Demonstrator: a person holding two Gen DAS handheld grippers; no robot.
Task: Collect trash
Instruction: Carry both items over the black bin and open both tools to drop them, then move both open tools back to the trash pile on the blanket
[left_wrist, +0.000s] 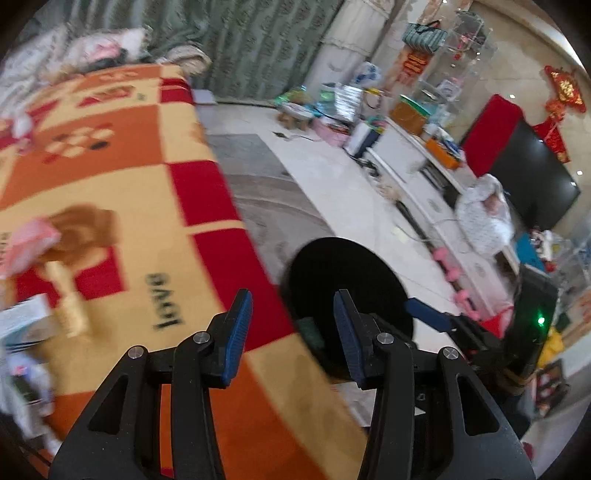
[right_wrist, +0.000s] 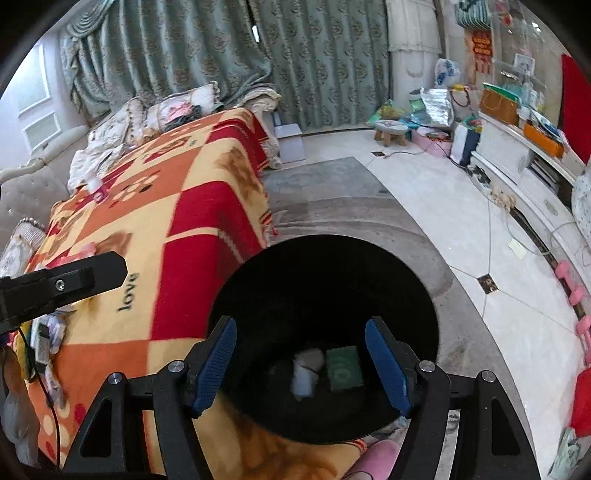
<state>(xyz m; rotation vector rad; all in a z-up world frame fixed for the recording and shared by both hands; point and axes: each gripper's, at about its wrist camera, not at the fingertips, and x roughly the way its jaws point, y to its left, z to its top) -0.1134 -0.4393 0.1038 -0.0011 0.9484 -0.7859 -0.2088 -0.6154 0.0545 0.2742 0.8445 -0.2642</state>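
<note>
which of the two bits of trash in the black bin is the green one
The flat green packet, lying on the right side of the black bin floor. The crumpled white scrap just left of it is pale and lumpy, not green.

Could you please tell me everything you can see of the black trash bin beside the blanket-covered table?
The black trash bin is round, open-topped and dark inside, its material unclear. It stands upright on the floor against the edge of the orange, red and yellow blanket. At its bottom lie a green packet and a pale, blurred piece of trash. The right gripper hangs open over its mouth, touching nothing.
</note>
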